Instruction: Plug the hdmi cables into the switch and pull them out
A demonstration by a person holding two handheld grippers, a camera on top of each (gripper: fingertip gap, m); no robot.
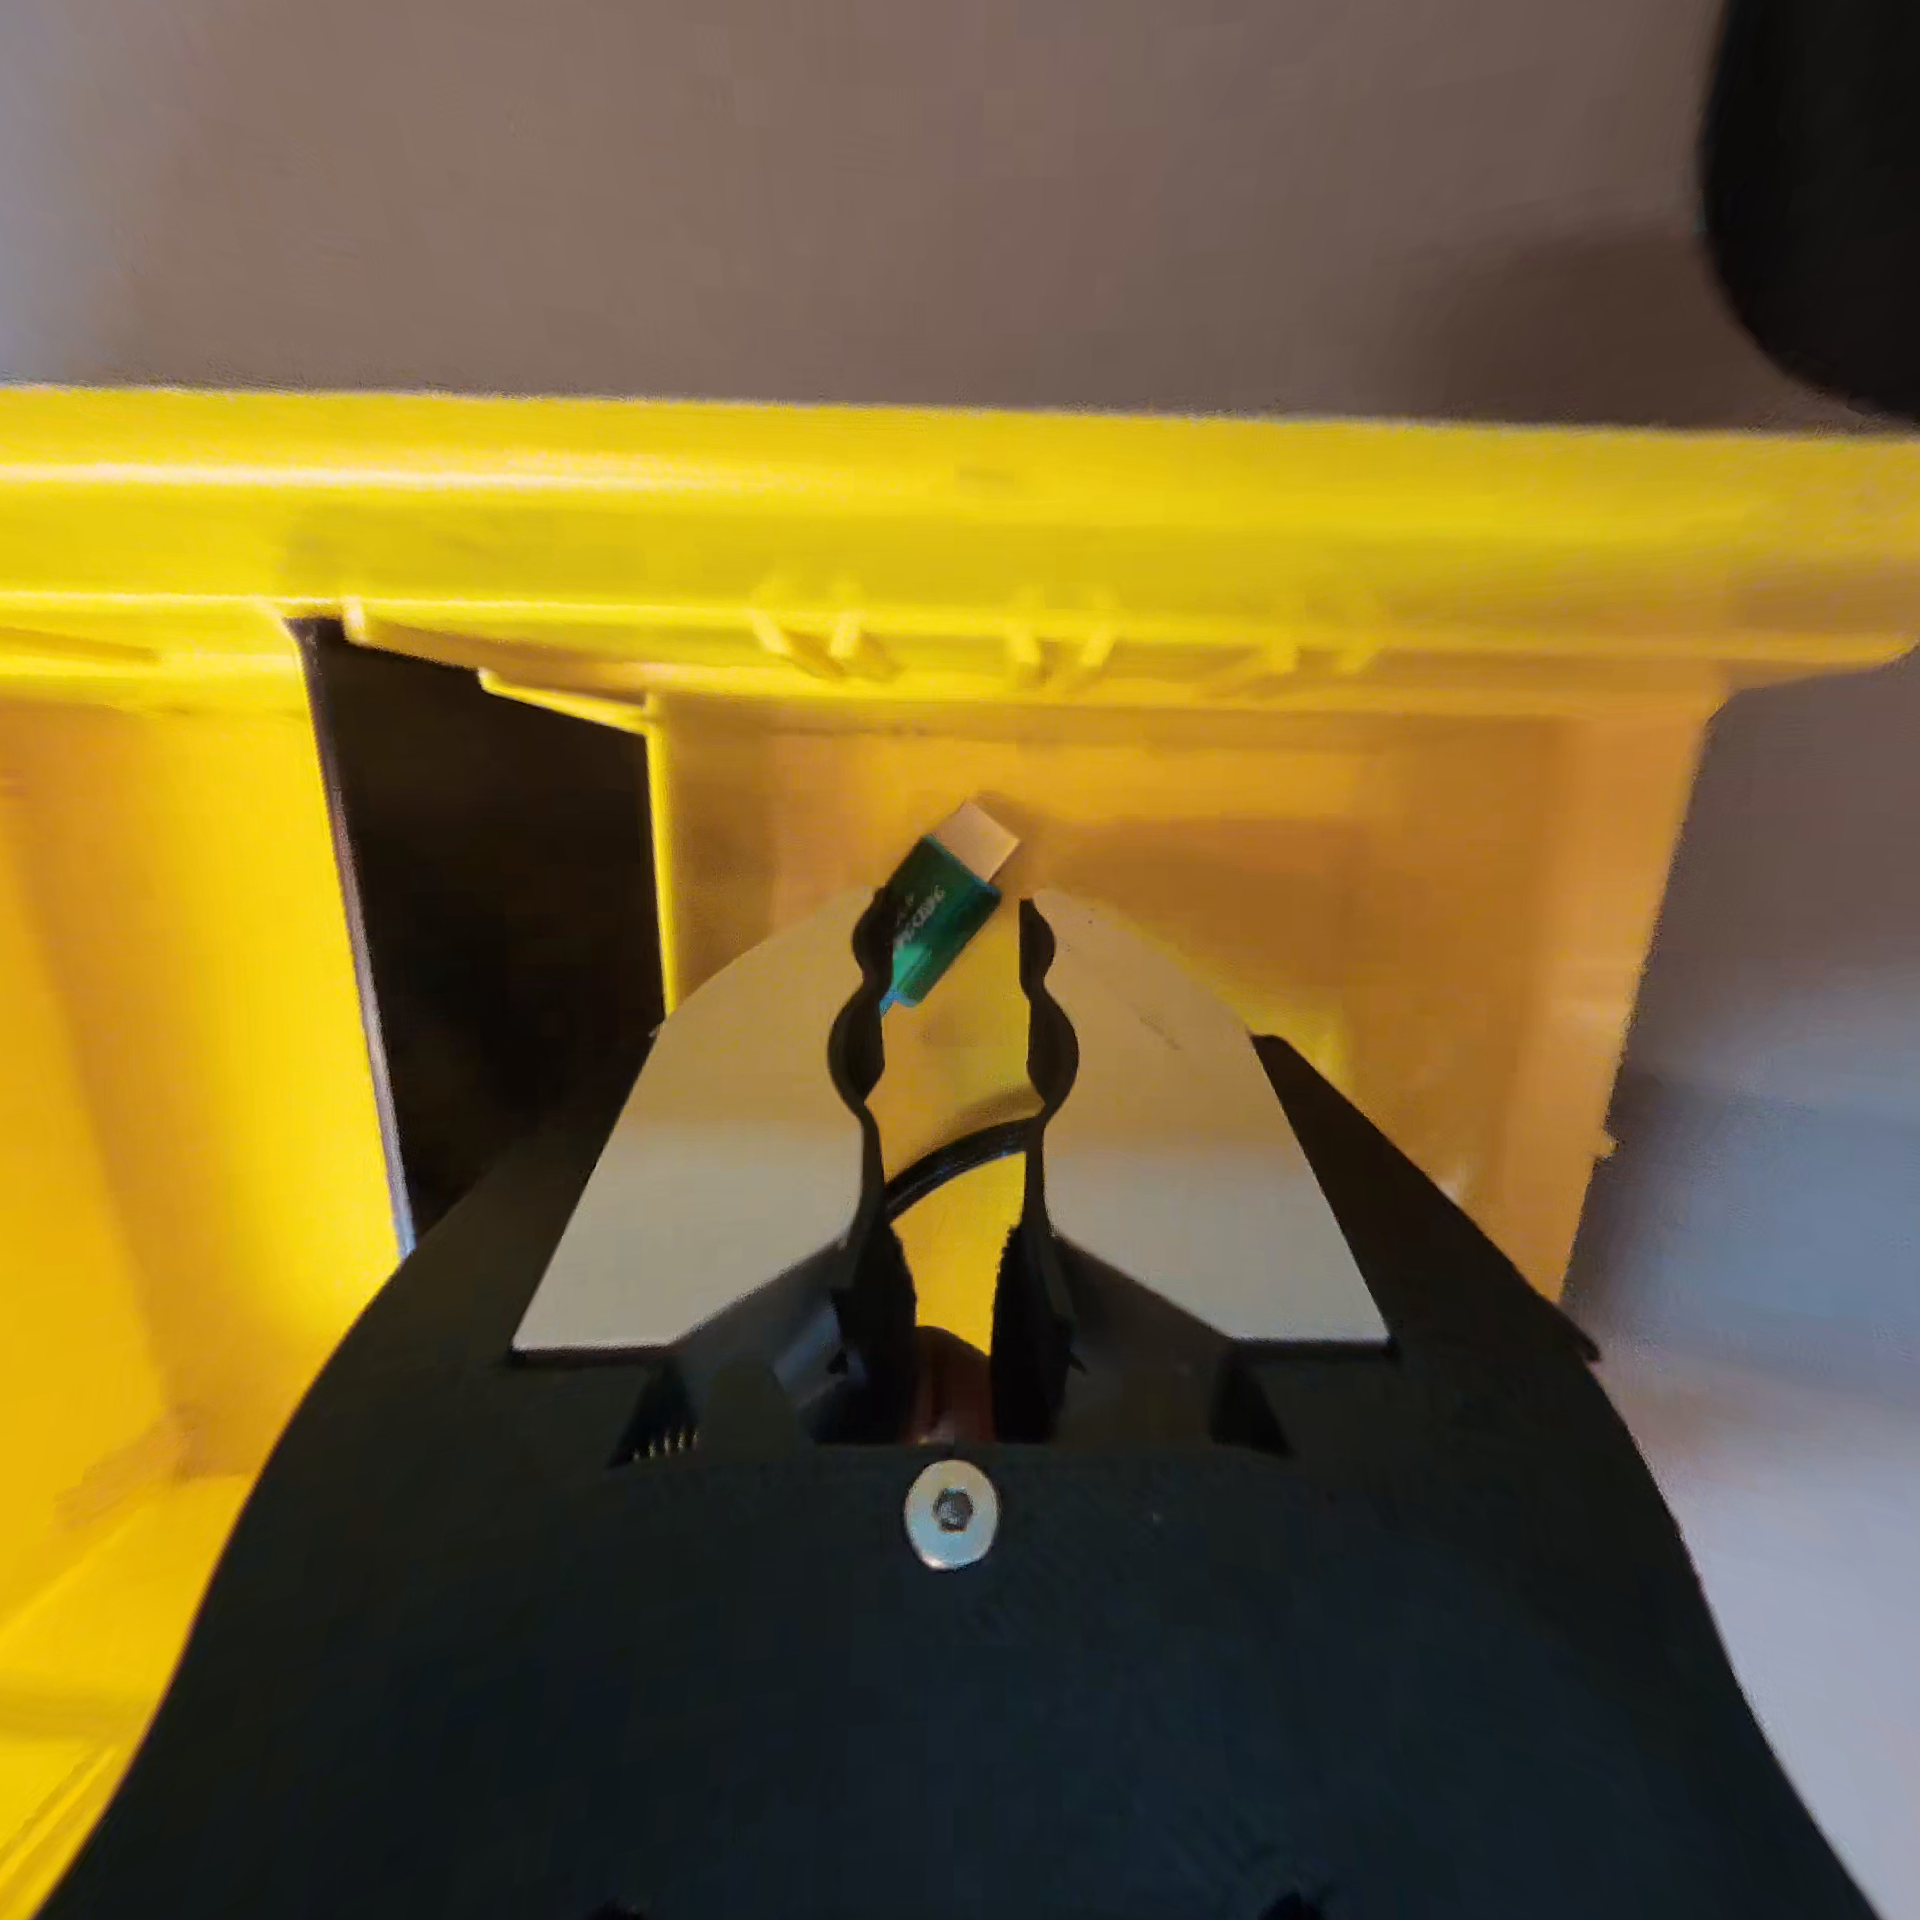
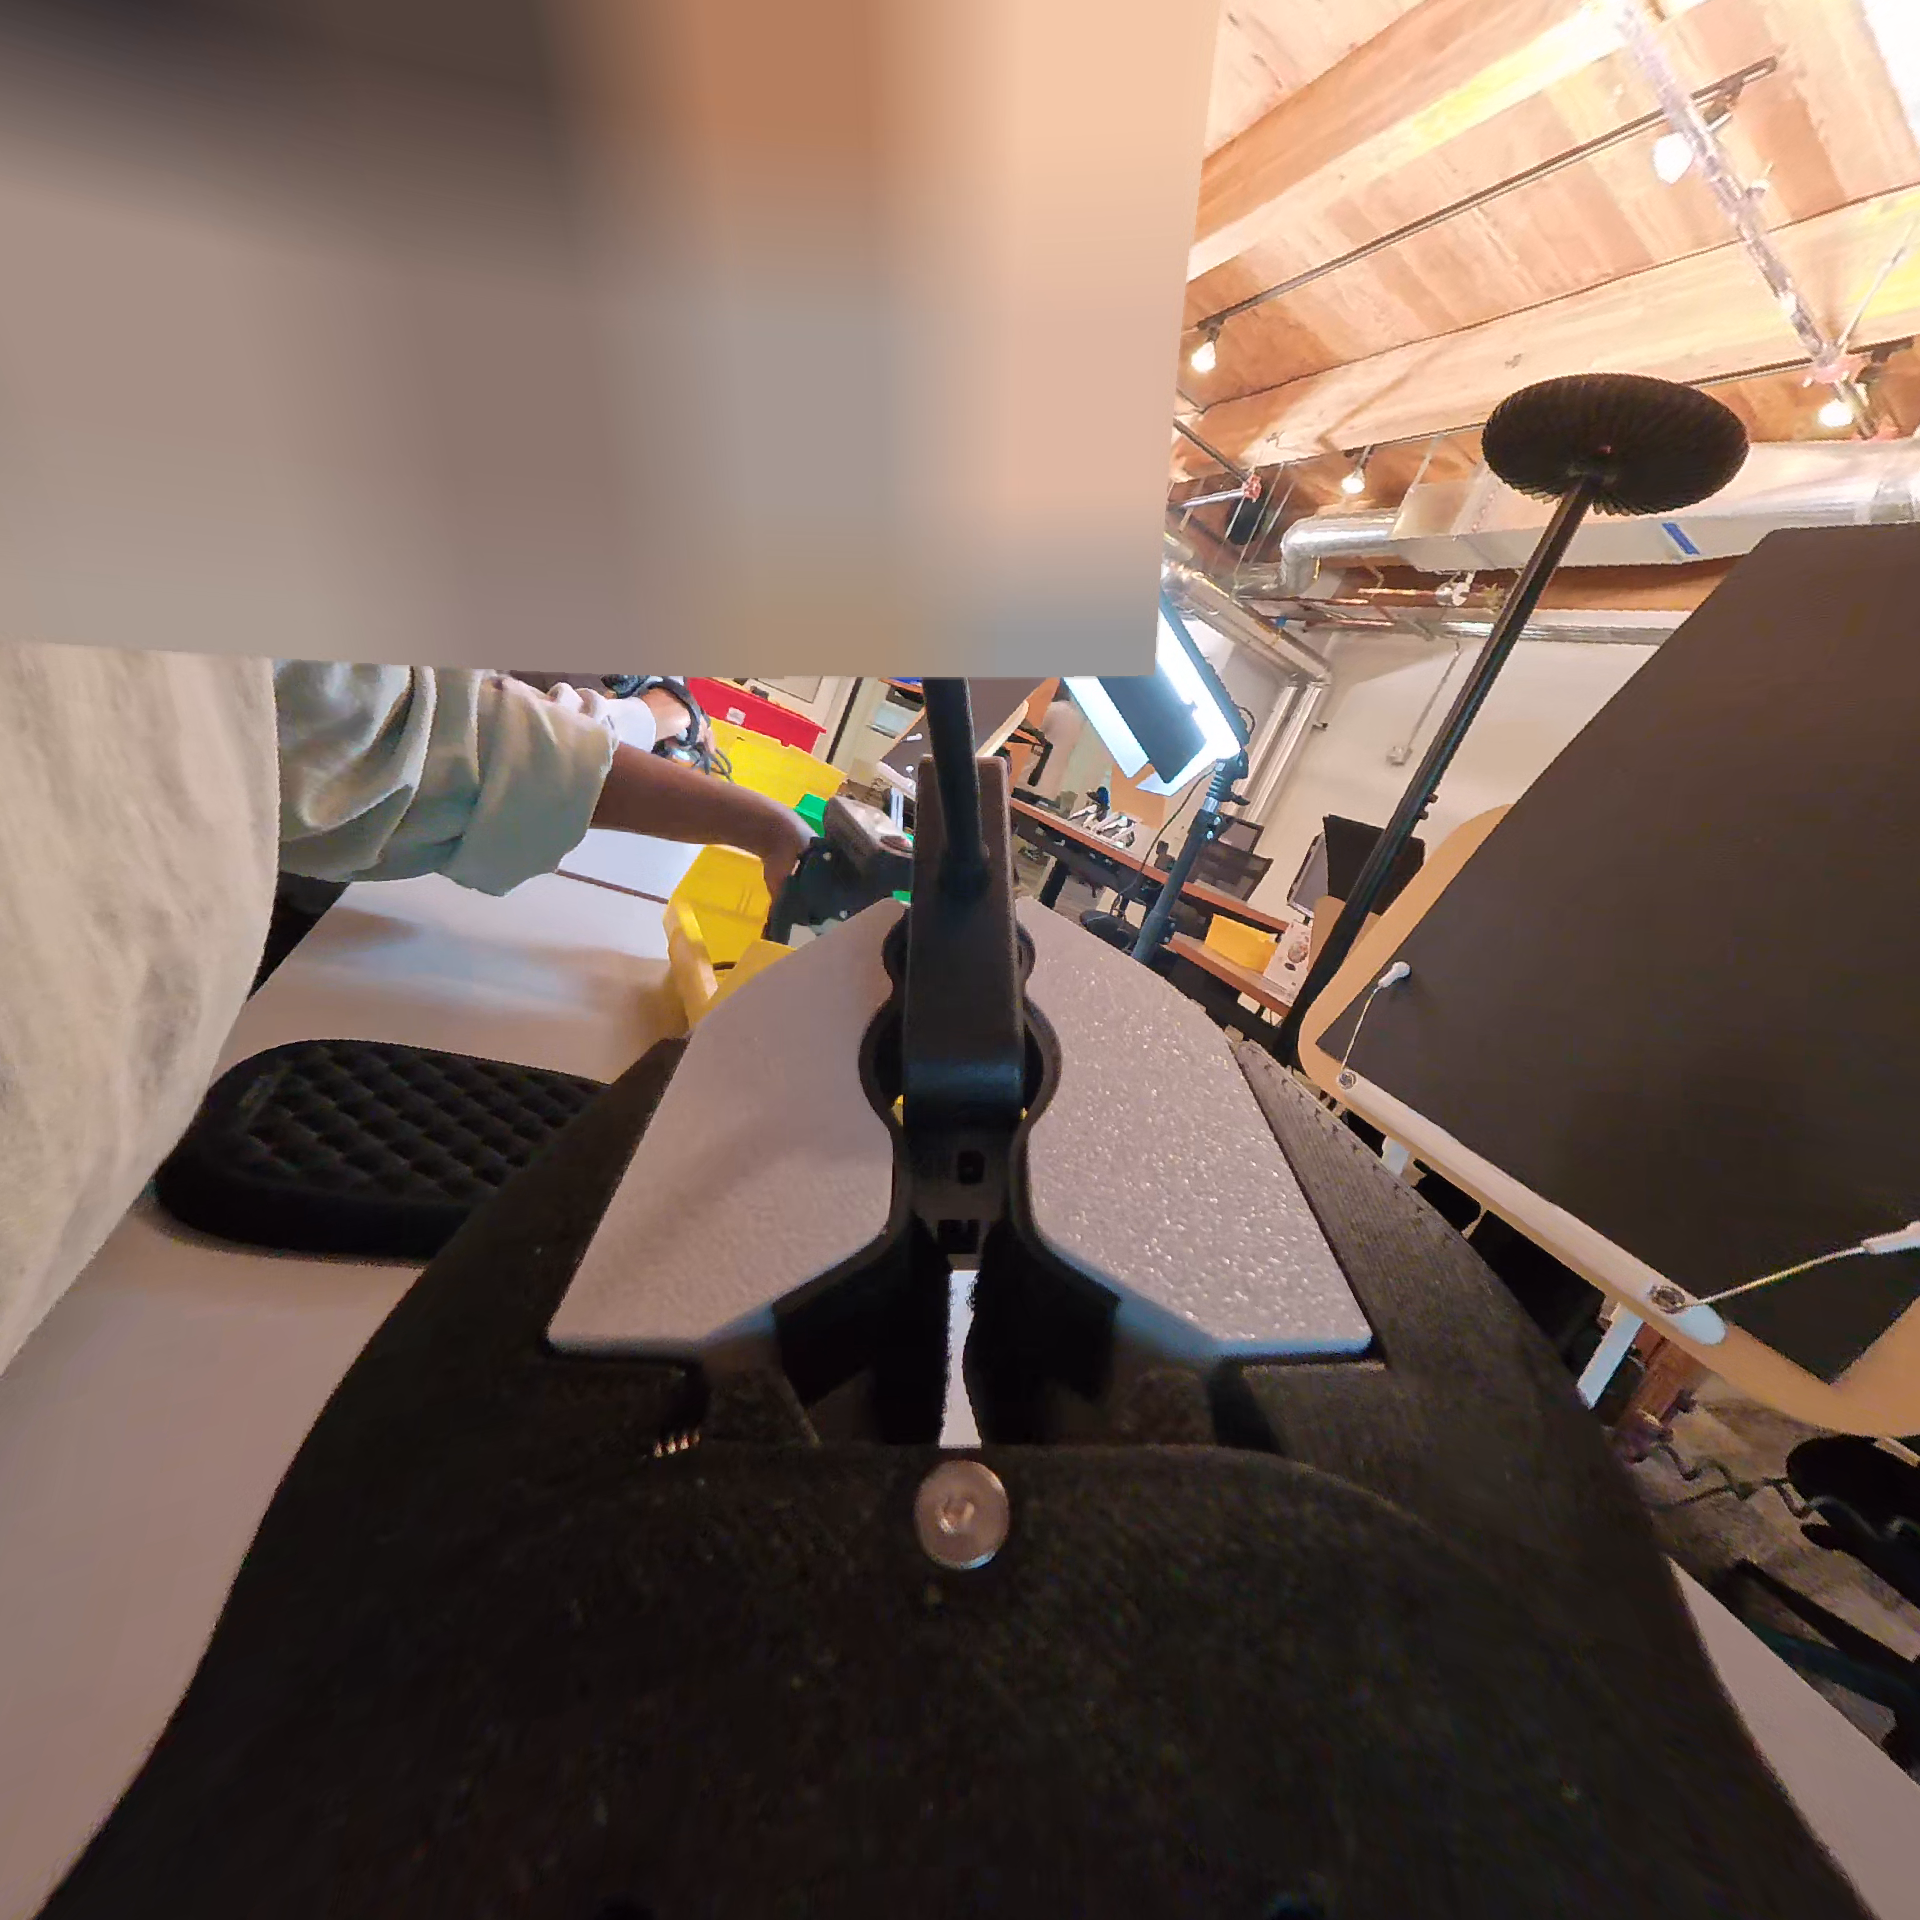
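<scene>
In the left wrist view a green HDMI plug (image 1: 940, 920) with a bare metal tip lies tilted on the floor of a yellow bin (image 1: 935, 499). My left gripper (image 1: 951, 906) is inside the bin with its fingers apart around the plug, which lies against the left fingertip (image 1: 873, 914). The plug's black cable (image 1: 956, 1153) runs back between the fingers. My right gripper (image 2: 961, 935) is shut on a small black HDMI switch (image 2: 961, 997), held above the table. A black cable (image 2: 951, 769) rises from its far end, and ports face the camera.
A dark gap (image 1: 488, 883) sits left of the bin compartment. The right wrist view shows a white table (image 2: 436, 956), a black quilted pad (image 2: 353, 1132), yellow bins (image 2: 717, 894), a person's sleeve (image 2: 436, 769) and a black panel (image 2: 1662, 935) at right. My hands' fingertips stand some 45 cm from each other.
</scene>
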